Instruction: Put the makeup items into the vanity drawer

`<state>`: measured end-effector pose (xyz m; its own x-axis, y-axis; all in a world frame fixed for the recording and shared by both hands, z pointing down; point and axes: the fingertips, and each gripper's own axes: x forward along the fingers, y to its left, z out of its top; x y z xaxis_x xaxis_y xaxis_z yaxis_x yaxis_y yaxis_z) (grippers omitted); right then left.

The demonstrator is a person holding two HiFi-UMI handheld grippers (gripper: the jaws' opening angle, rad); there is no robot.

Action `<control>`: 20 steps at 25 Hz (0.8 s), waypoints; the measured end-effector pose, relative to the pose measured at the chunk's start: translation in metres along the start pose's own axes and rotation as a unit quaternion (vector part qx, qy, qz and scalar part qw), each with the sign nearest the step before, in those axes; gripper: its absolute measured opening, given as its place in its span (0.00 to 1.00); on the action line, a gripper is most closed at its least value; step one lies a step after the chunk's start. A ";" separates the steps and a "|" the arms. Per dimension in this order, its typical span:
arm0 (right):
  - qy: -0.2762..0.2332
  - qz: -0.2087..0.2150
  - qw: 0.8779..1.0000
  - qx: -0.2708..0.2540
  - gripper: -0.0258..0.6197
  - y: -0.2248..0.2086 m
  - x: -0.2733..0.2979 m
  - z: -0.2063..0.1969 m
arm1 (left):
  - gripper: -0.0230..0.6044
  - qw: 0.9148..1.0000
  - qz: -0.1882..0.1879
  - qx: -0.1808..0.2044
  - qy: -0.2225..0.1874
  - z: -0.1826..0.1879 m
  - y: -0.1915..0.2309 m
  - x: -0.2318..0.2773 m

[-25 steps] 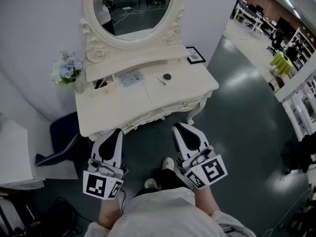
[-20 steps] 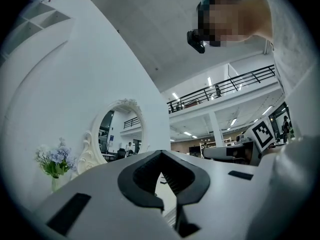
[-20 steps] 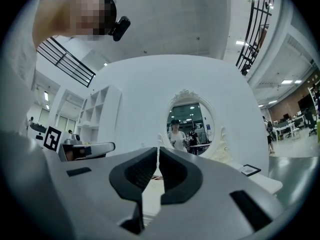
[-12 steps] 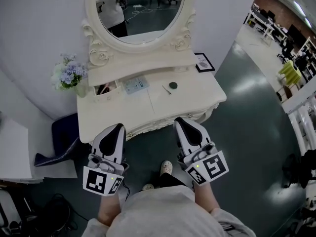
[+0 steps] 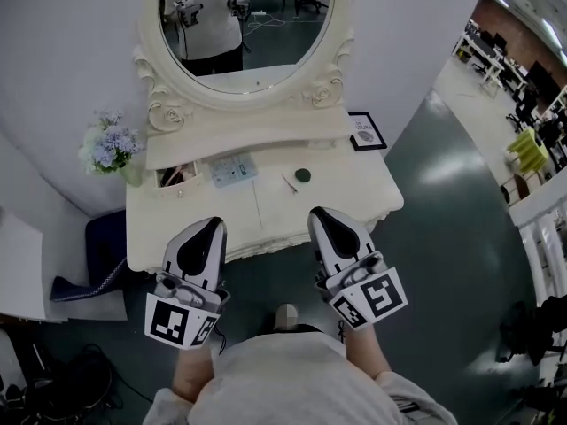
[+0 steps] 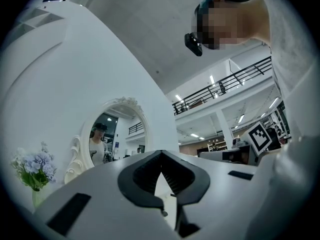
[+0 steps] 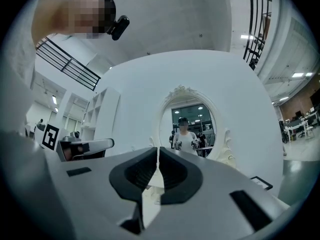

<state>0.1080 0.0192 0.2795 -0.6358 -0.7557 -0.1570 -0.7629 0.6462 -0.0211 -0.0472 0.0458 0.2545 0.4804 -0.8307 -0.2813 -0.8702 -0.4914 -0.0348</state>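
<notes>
A curved white wall backs a cream carved vanity table with an oval ornate-framed mirror, standing on a glossy dark grey-green floor (ceiling light glares off it), and a mezzanine's black metal railing runs overhead.

On the vanity, the mirror stands along the back edge, flowers at the back left corner, a frame at the back right corner, and a round compact near the middle.

Cream vanity table, carved front edge, set against wall. On top, left to right: pale flowers at back corner; small open drawer, contents unclear; pale blue flat pack; thin stick just beside dark round disc; framed picture at right back
</notes>
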 end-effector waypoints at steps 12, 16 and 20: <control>0.001 0.036 0.999 0.012 0.08 -0.074 0.009 -0.013 | 0.06 0.999 0.041 0.017 0.000 -0.020 -0.021 0.058; 0.000 0.038 0.999 0.028 0.08 -0.087 0.010 -0.021 | 0.06 0.999 0.044 0.023 0.016 -0.029 -0.025 0.070; 0.002 0.035 0.999 0.041 0.08 -0.101 0.012 -0.030 | 0.06 0.999 0.040 0.020 0.024 -0.036 -0.026 0.083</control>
<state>0.1738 -0.0588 0.3097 -0.6886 -0.7081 -0.1564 -0.7037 0.7046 -0.0913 0.0198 -0.0200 0.2666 0.4136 -0.8786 -0.2386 -0.9090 -0.4133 -0.0537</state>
